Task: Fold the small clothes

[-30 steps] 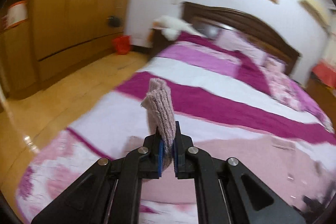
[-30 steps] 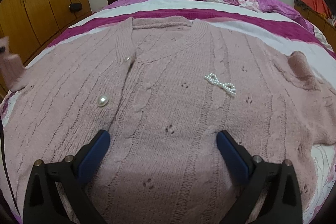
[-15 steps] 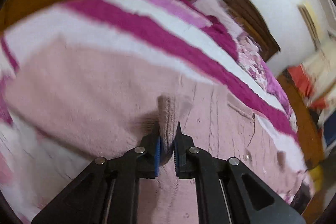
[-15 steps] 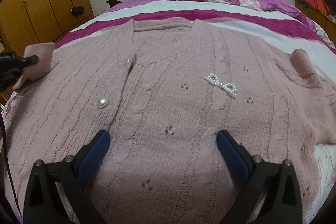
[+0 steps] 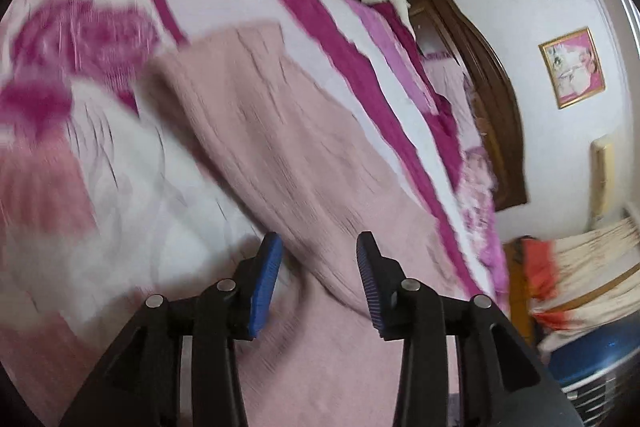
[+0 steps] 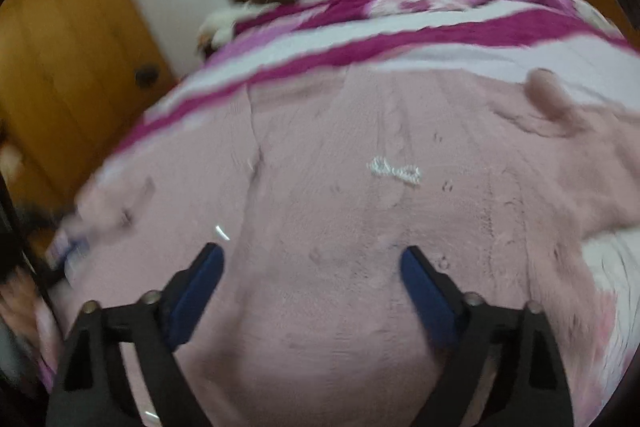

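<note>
Pink knitted cardigan (image 6: 360, 227) lies flat; left gripper (image 5: 318, 283) opening, right gripper (image 6: 312, 291) closing, both empty.

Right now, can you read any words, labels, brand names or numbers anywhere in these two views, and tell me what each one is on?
None can be read.
Framed picture on the wall: pink artwork, any lettering too small and blurred to tell.
Pink knitted cardigan: no label or tag showing, only a white bow decoration.
Striped bedspread: a pattern, no text.
</note>
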`<action>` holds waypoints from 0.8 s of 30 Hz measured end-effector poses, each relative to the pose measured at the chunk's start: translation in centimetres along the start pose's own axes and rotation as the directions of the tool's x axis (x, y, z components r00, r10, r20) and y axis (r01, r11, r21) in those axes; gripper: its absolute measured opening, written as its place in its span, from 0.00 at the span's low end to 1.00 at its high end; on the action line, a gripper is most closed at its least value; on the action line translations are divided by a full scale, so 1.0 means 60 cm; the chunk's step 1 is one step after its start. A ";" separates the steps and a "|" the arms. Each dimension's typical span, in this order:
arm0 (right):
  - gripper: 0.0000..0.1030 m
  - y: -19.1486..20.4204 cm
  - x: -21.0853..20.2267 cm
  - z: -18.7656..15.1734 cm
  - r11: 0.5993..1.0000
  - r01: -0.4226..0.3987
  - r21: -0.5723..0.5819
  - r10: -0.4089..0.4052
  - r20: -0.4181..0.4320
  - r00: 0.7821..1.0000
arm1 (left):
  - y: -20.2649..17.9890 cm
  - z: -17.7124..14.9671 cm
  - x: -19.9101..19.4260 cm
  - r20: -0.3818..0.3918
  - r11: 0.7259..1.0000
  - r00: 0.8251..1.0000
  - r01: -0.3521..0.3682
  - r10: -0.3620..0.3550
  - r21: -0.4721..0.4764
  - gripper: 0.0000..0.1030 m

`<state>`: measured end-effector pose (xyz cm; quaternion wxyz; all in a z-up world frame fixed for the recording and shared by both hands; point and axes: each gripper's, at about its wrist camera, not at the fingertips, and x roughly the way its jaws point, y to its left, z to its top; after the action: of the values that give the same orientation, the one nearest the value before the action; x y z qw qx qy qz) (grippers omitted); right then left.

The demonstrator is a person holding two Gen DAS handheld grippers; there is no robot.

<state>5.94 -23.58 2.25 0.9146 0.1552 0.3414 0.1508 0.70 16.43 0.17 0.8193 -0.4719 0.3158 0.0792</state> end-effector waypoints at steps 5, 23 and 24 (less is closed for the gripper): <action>0.82 0.181 0.061 0.048 0.987 -0.085 -0.135 0.082 -0.026 0.996 | 0.010 0.009 0.054 -0.061 1.000 0.998 0.011 -0.013 -0.019 0.15; 0.12 0.327 0.291 -0.007 0.984 0.042 -0.170 -0.092 -0.300 0.950 | -0.052 0.012 -0.032 0.082 0.880 0.977 -0.213 0.197 0.425 0.15; 0.11 0.320 0.289 -0.002 0.988 0.018 -0.155 -0.064 -0.298 0.952 | -0.055 0.012 -0.034 0.081 0.878 0.978 -0.207 0.191 0.432 0.15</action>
<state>15.08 0.44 -0.43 0.8637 0.0539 0.4680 0.1792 0.81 15.58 3.99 0.8974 -0.2392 0.3575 0.0984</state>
